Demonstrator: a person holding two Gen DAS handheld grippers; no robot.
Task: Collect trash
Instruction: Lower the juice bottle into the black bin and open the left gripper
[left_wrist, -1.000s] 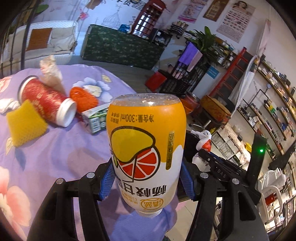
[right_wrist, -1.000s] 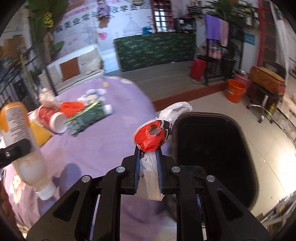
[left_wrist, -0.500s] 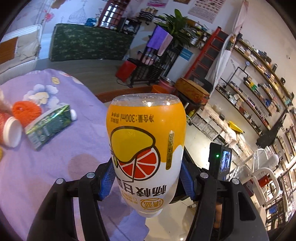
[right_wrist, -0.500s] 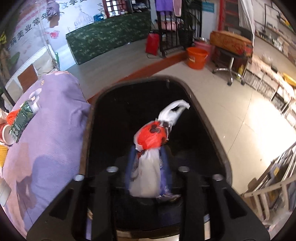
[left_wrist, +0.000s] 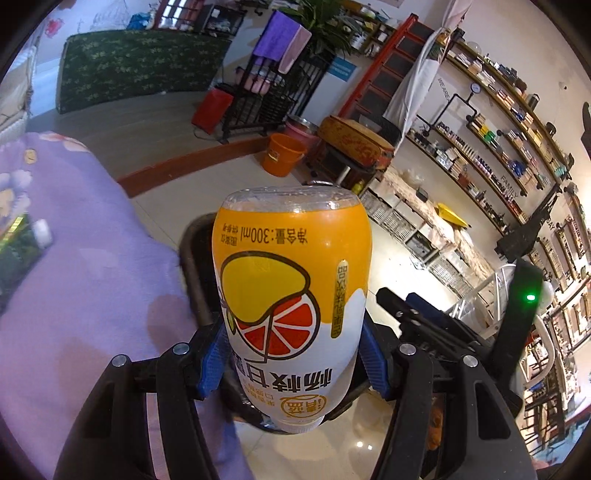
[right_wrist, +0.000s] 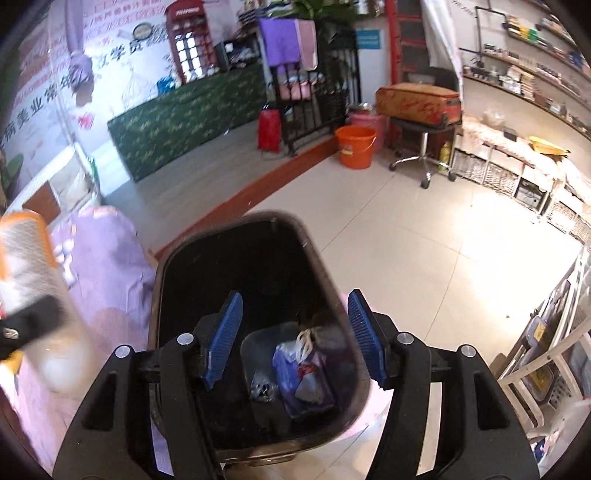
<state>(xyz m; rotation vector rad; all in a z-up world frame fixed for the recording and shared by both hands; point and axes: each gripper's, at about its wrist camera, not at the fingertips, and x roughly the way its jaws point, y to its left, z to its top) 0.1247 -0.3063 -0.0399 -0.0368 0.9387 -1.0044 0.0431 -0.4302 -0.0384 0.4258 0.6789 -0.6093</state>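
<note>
My left gripper (left_wrist: 293, 363) is shut on an orange-and-white drink bottle (left_wrist: 291, 291), held cap towards the camera. It hangs by the purple table's edge, over the rim of the black trash bin (left_wrist: 192, 258). My right gripper (right_wrist: 293, 336) is above the black trash bin (right_wrist: 184, 266); its jaws are opening and nothing is between the blue pads (right_wrist: 225, 332). The bagged wrapper with the red print (right_wrist: 303, 365) lies at the bottom of the bin among other scraps. The bottle (right_wrist: 26, 266) shows blurred at the left of the right wrist view.
The purple flowered tablecloth (left_wrist: 74, 280) covers the table left of the bin, with a green carton (left_wrist: 18, 243) on it. On the tiled floor beyond stand an orange bucket (right_wrist: 356, 146), a stool carrying a box (right_wrist: 417, 99), a black rack and wall shelves.
The right gripper swung from the table to over the bin and opened; the bagged wrapper dropped into the bin. The left gripper carried the bottle right, from over the table towards the bin.
</note>
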